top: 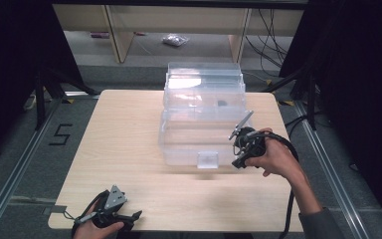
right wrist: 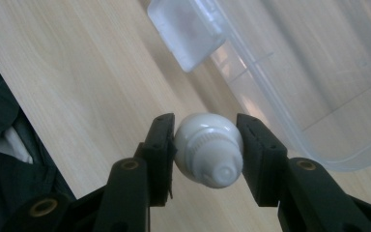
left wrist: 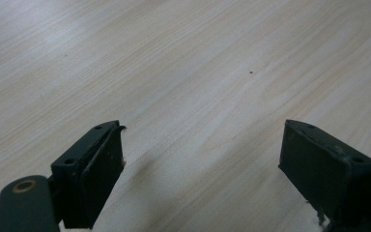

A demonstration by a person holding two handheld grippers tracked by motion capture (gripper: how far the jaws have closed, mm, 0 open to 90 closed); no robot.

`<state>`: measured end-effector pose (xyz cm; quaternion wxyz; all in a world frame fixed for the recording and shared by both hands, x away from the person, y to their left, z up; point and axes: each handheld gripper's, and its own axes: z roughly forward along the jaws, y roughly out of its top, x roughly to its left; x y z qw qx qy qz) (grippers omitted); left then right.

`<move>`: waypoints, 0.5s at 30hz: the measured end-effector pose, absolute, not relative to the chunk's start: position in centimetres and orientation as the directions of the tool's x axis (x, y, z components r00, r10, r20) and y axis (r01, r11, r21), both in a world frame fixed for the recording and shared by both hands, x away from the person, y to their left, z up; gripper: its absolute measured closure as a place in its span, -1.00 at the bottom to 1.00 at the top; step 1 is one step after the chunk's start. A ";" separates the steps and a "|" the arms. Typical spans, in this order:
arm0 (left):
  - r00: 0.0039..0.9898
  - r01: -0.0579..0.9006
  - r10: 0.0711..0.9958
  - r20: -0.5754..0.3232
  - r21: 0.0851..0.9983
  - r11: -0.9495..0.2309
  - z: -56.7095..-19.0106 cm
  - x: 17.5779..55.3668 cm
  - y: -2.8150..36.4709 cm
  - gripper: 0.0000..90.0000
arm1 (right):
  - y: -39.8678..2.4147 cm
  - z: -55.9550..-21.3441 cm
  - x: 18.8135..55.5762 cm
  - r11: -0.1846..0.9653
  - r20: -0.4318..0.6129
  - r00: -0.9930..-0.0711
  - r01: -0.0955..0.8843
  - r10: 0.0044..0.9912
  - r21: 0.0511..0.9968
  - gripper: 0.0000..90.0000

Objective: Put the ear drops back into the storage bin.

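A clear plastic storage box (top: pixel 179 134) stands open on the wooden table (top: pixel 119 149), its lid raised at the back and a frosted latch (top: pixel 208 160) on its front wall. My right gripper (top: pixel 239 160) hovers at the box's front right corner, held by a hand. In the right gripper view its jaws are shut on a small white ribbed cap or bottle (right wrist: pixel 207 150), lifted above the table beside the box rim (right wrist: pixel 290 130). My left gripper (top: pixel 132 218) rests at the table's near left edge. Its jaws (left wrist: pixel 200 164) stand wide open over bare wood.
A small dark item (top: pixel 222 103) lies inside the box's rear part. Beyond the table are wooden shelf legs (top: pixel 119 35), a plastic bag (top: pixel 174 40) on the floor and cables (top: pixel 271 35). Black curtains flank both sides. A floor mark reads 5 (top: pixel 59 134).
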<state>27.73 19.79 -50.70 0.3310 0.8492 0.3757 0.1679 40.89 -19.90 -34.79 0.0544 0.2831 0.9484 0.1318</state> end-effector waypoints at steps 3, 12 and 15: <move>0.668 0.522 0.743 0.044 0.684 -0.509 -50.6 27.8 19.9 -0.67 | -19.9 -34.3 41.4 0.807 -0.025 -0.838 0.517 0.545 0.285 0.34; 0.664 0.528 0.747 0.027 0.690 -0.494 -50.7 27.8 19.8 -0.67 | -19.7 -32.3 43.6 0.788 -0.035 -0.819 0.538 0.573 0.299 0.34; 0.669 0.521 0.742 0.045 0.683 -0.512 -50.6 27.8 19.9 -0.67 | -19.6 -32.1 44.7 0.784 -0.040 -0.812 0.547 0.582 0.293 0.34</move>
